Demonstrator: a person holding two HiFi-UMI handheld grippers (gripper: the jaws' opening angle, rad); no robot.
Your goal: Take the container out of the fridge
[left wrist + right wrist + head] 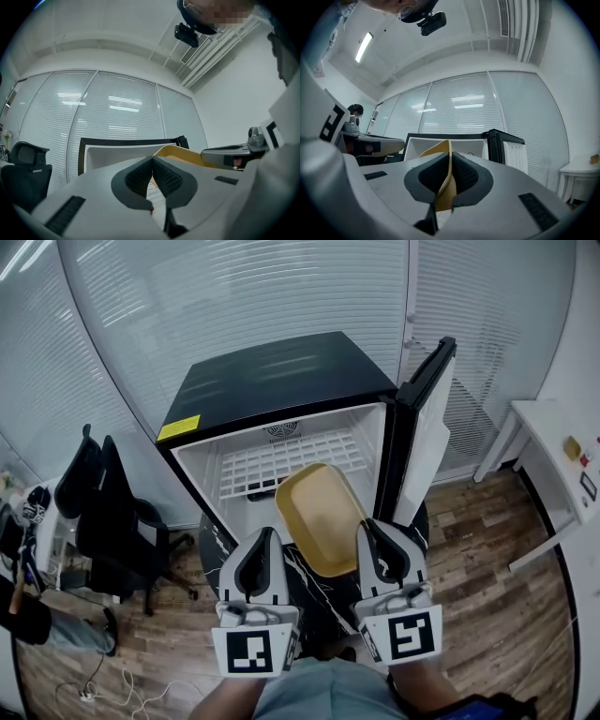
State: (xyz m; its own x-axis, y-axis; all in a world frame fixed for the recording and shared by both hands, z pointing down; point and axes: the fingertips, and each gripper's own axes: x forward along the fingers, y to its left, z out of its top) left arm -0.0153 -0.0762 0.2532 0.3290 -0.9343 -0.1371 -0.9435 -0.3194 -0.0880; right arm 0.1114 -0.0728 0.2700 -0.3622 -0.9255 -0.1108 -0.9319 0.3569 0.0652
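Container (321, 517), yellow and tilted, is held up just in front of the open fridge (272, 385), between the two grippers. Its right rim is clamped between the jaws of the right gripper (368, 529), which is pointed roughly level toward the fridge. The left gripper (266, 538) is held parallel alongside, just left of the container, with its jaws pressed together on nothing. The door (424, 418) is seen swung wide at the right.

A glass wall (234, 296) with white blinds closes the back. Before its left end stands a black office chair (112, 512); by its right end, a white table (546, 432). Wood-plank floor (487, 615) runs from its foot.
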